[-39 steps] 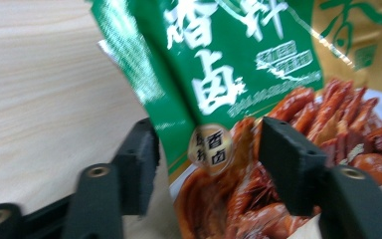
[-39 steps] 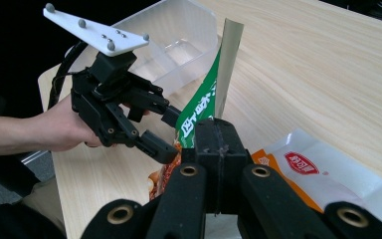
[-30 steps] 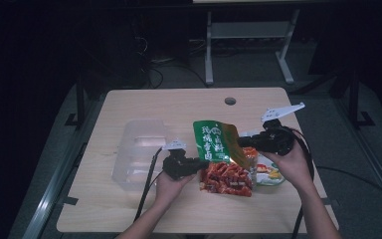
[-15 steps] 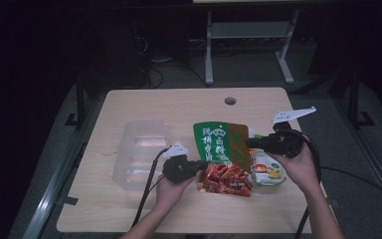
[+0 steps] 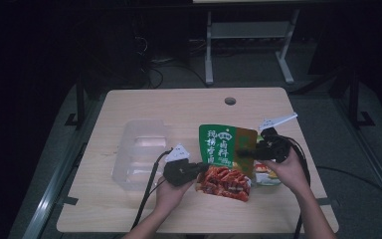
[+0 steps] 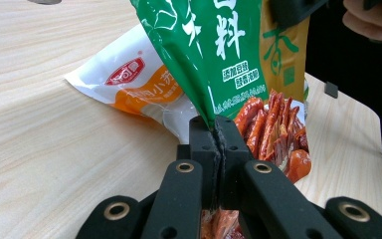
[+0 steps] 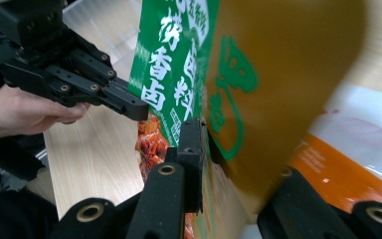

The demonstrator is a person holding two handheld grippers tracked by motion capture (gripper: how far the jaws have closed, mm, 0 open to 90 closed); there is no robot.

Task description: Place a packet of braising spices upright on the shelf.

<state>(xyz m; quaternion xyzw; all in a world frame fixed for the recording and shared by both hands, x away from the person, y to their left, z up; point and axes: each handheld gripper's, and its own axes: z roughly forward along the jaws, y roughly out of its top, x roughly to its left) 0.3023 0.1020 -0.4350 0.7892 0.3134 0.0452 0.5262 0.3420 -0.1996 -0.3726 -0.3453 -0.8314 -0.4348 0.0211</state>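
A green and brown snack bag (image 5: 222,145) with red food printed at its lower end stands tilted over the table (image 5: 179,109). My left gripper (image 5: 199,170) is shut on the bag's lower left edge; in the left gripper view its jaws (image 6: 215,130) pinch the green foil (image 6: 214,55). My right gripper (image 5: 243,152) is at the bag's right side. Its jaws have just been opening, and in the right gripper view (image 7: 238,149) they stand apart with the bag (image 7: 258,74) between them. The left gripper (image 7: 129,105) also shows there, at the bag's edge.
A white and orange packet (image 5: 267,175) lies flat under the bag, seen close in the left gripper view (image 6: 129,79). A clear plastic container (image 5: 139,152) sits left of my left hand. A round hole (image 5: 230,101) marks the table's far side.
My right hand has come down and the top of the bag has sunk with it. The right jaws have parted. The left hand has stayed in place at the bag's edge.
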